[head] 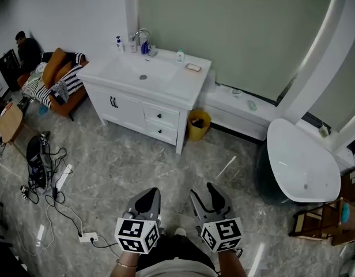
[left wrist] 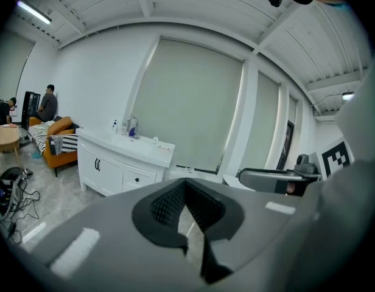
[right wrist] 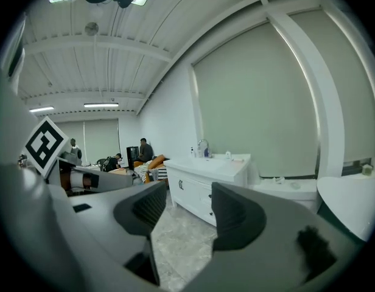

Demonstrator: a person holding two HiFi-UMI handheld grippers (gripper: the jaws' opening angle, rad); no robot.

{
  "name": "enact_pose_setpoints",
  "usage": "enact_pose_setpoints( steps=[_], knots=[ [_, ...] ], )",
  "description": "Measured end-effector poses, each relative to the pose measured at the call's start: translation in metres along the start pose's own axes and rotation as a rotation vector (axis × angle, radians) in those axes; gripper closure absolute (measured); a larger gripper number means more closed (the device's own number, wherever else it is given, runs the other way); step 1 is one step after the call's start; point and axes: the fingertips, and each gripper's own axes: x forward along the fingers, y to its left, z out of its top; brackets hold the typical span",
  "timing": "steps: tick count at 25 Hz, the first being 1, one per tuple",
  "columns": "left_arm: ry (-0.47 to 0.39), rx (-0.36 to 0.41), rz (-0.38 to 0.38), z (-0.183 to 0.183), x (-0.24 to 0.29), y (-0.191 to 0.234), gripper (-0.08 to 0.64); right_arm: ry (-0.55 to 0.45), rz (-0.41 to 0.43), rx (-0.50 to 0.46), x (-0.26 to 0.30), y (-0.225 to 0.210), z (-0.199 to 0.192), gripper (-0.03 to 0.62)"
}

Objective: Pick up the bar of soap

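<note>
The bar of soap [head: 193, 67] is a small pale block on the right side of the white vanity counter [head: 183, 85], far across the room from both grippers. In the right gripper view the soap [right wrist: 238, 159] shows as a tiny pinkish spot on that counter. In the head view my left gripper [head: 150, 194] is low near my body; its jaws meet, with nothing between them. Beside it, my right gripper [head: 205, 194] has its jaws apart and empty. Both point over the marble floor toward the vanity.
A tap and small bottles [head: 144, 44] stand behind the sink. A yellow bin [head: 197, 124] sits right of the vanity, with a white bathtub [head: 298, 160] further right. An orange sofa [head: 59, 77], a person [head: 25, 48] and floor cables [head: 51, 195] are at the left.
</note>
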Motion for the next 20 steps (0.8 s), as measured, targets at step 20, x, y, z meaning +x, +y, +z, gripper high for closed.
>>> enact_pose_setpoints(
  steps=[20],
  knots=[
    [-0.001, 0.020, 0.046, -0.002, 0.019, -0.025, 0.552, -0.034, 0.041, -0.072, 0.009, -0.027, 0.007, 0.301]
  ],
)
